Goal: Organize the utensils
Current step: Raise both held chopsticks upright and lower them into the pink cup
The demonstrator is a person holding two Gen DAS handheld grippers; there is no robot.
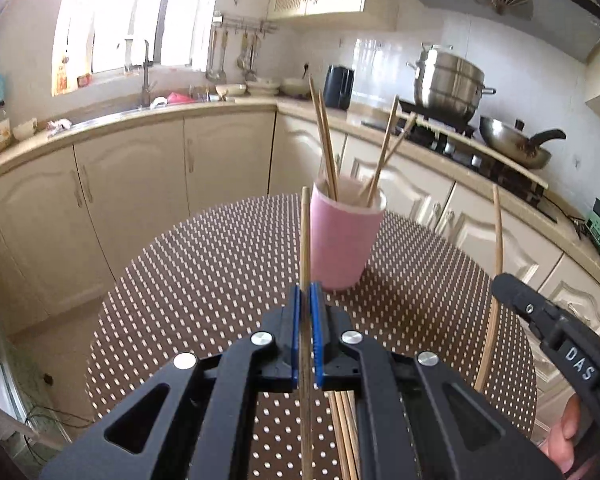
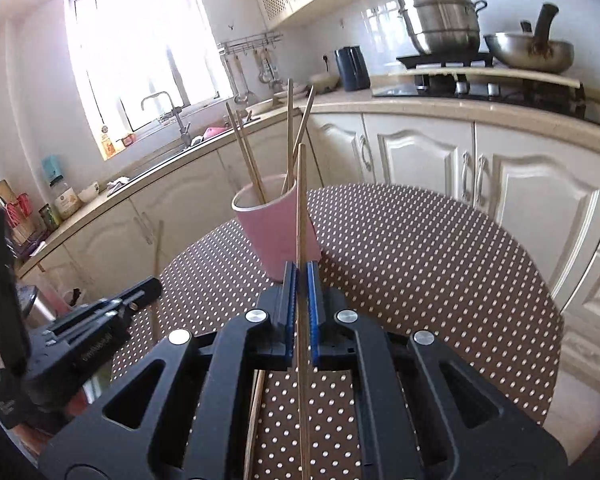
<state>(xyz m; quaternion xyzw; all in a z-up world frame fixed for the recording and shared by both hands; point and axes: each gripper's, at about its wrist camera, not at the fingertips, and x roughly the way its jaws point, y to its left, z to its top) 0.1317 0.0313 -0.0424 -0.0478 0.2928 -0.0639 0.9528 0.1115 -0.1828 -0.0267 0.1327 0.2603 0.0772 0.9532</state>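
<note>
A pink paper cup (image 1: 346, 236) stands on the brown dotted round table (image 1: 204, 264) and holds several wooden chopsticks (image 1: 326, 148). My left gripper (image 1: 305, 292) is shut on one chopstick (image 1: 305, 236) that stands upright just left of the cup. My right gripper (image 2: 300, 270) is shut on another chopstick (image 2: 300, 204), held upright in front of the cup (image 2: 278, 224). The right gripper also shows in the left wrist view (image 1: 552, 320) with its chopstick (image 1: 498, 232). The left gripper shows in the right wrist view (image 2: 112, 312). More chopsticks (image 1: 344, 432) lie on the table under the left gripper.
Cream kitchen cabinets (image 1: 140, 184) curve around behind the table. A hob with a steel pot (image 1: 448, 80) and a wok (image 1: 516, 144) is at the right. A sink with a tap (image 2: 176, 120) is under the window.
</note>
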